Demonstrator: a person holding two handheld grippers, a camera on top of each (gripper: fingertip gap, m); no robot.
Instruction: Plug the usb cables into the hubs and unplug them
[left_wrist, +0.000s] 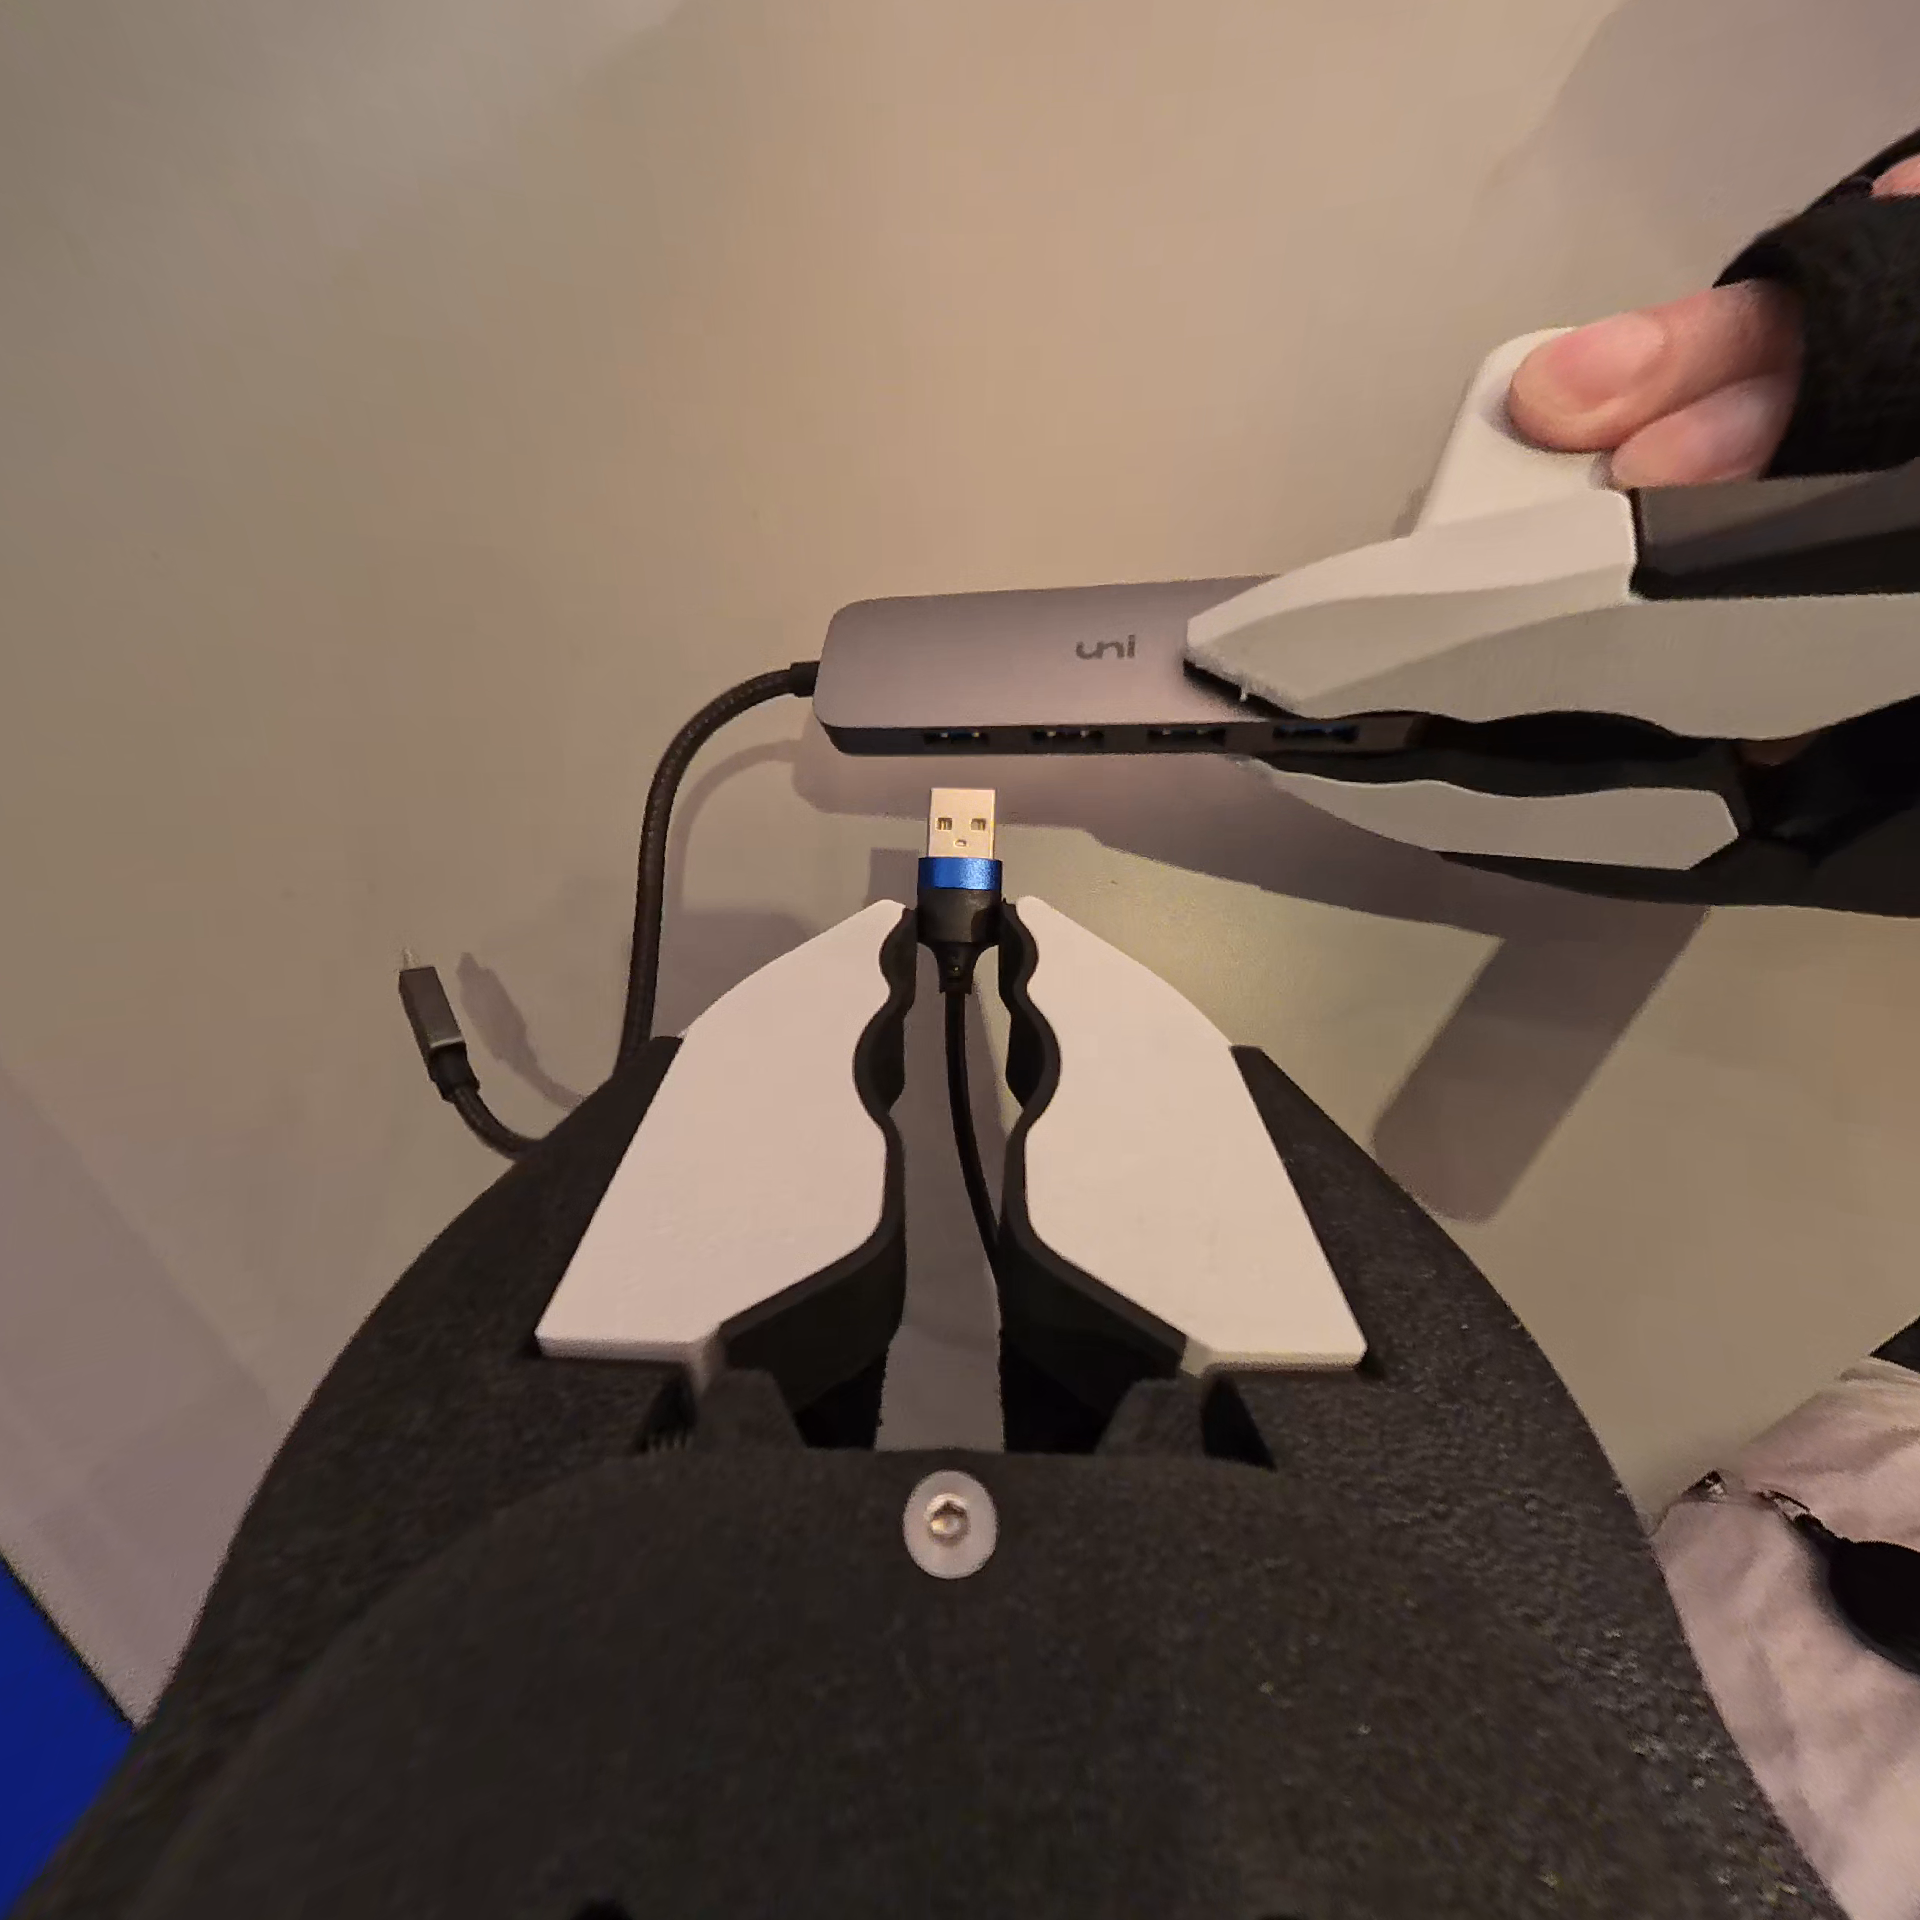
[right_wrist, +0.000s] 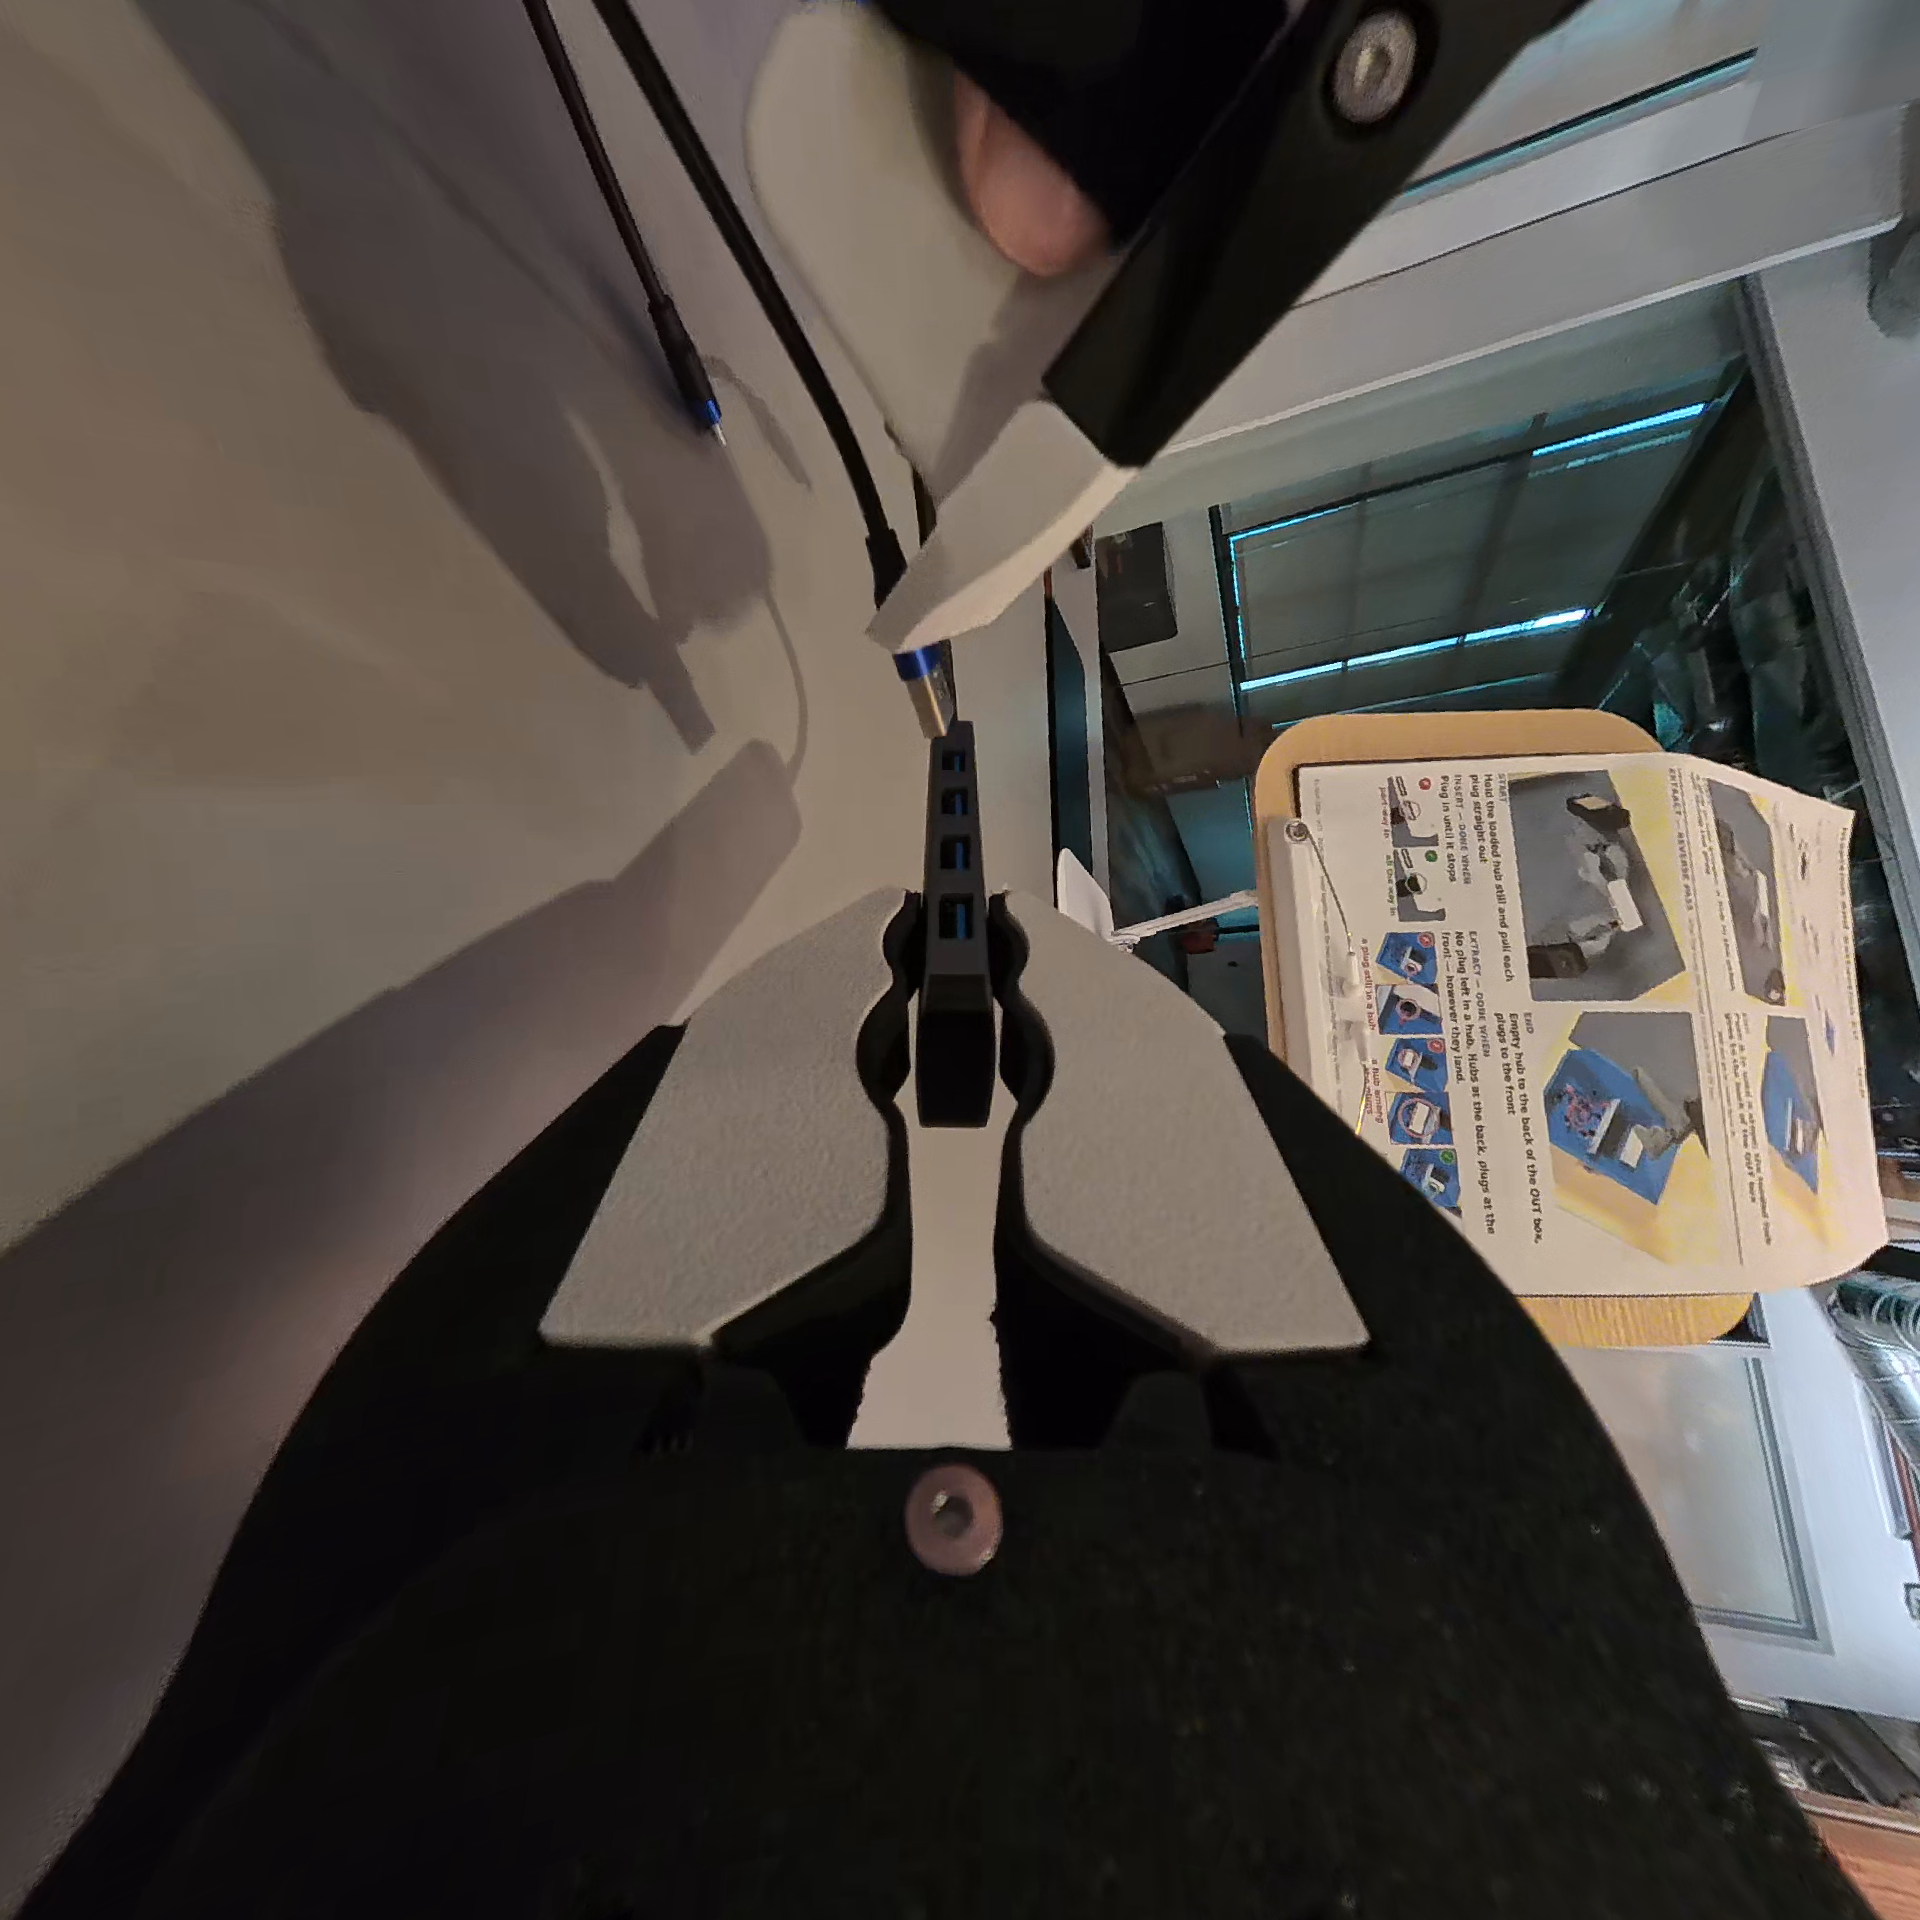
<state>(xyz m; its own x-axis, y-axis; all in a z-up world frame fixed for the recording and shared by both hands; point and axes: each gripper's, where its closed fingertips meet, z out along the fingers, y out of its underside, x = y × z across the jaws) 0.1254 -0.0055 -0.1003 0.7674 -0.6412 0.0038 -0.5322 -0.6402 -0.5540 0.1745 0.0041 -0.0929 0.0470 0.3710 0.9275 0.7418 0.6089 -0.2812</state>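
Observation:
My left gripper (left_wrist: 958, 916) is shut on a USB cable plug (left_wrist: 961, 844) with a blue collar and a silver tip that points up at the hub. The grey USB hub (left_wrist: 997, 665) hangs just above the plug, its row of blue ports facing the plug, with a small gap between them. My right gripper (right_wrist: 954, 914) is shut on the hub's end (right_wrist: 954, 997); it also shows in the left wrist view (left_wrist: 1236, 717) coming in from the right. In the right wrist view the plug (right_wrist: 928, 691) sits just off the hub's far port, under the left gripper's finger (right_wrist: 977, 561).
The hub's braided cable (left_wrist: 655, 862) loops down to its own small connector (left_wrist: 431, 1023) on the pale table (left_wrist: 312, 520). A second blue-tipped cable (right_wrist: 691, 384) lies on the table. A clipboard with an instruction sheet (right_wrist: 1579, 997) stands off to the right. A gloved hand (left_wrist: 1704, 384) holds the right gripper. Across from one pair of fingers to the other is roughly 6 centimeters.

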